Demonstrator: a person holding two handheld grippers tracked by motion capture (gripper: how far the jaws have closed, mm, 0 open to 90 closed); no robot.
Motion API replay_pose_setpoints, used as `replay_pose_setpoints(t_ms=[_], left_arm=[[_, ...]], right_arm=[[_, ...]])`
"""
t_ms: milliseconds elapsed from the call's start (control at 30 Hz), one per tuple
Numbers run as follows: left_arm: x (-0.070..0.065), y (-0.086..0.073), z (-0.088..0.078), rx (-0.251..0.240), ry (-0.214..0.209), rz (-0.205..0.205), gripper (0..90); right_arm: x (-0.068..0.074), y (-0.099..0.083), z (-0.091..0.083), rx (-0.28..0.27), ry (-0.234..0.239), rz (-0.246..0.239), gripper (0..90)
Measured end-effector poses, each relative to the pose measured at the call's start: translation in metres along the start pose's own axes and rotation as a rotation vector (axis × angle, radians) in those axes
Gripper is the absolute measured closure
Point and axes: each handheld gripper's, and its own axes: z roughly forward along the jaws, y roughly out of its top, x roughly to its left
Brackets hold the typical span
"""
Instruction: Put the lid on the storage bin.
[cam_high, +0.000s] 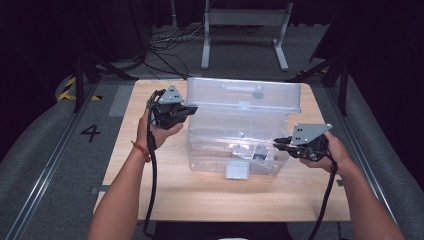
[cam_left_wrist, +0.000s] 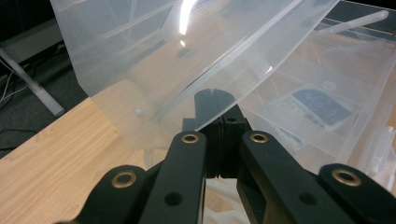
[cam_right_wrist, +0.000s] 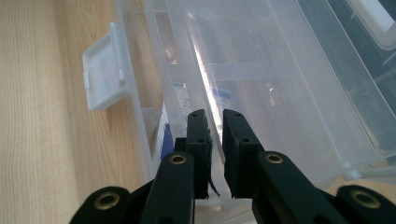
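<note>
While right gripper is sitting at near right rim of clear bin, jaws nearly together, narrow gap showing, pinching nothing discernible; tips risking snag on rim, dragging bin across table. Left gripper is clamping raised lid by its edge, jaws pressed together. Slick thin plastic possibly slipping, lid dropping onto right gripper. Bin sitting mid-table, lid rising behind.

The clear plastic storage box is sitting at the table's centre, its long side facing 6 o'clock. Its transparent lid is standing raised at the 12 o'clock edge, tilting back. A white latch is hanging open at 6 o'clock, and blue-printed packets are lying on the box floor.
</note>
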Motion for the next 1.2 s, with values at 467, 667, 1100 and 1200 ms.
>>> replay_pose_setpoints(t_ms=[467,667,1100,1200], left_arm=[[-0.010,-0.012,-0.002,0.012,-0.002,0.026,89.6],[-0.013,-0.018,-0.002,0.021,-0.010,0.037,89.6],[-0.020,-0.030,-0.002,0.030,-0.028,0.038,89.6],[-0.021,-0.033,-0.002,0.033,-0.033,0.036,89.6]], right_arm=[[0.006,-0.011,-0.009,0.009,-0.019,0.007,84.1],[0.009,-0.017,-0.017,-0.008,-0.026,0.031,84.4],[0.013,-0.029,-0.024,0.003,-0.032,0.053,84.4],[0.014,-0.033,-0.026,0.002,-0.029,0.064,84.4]])
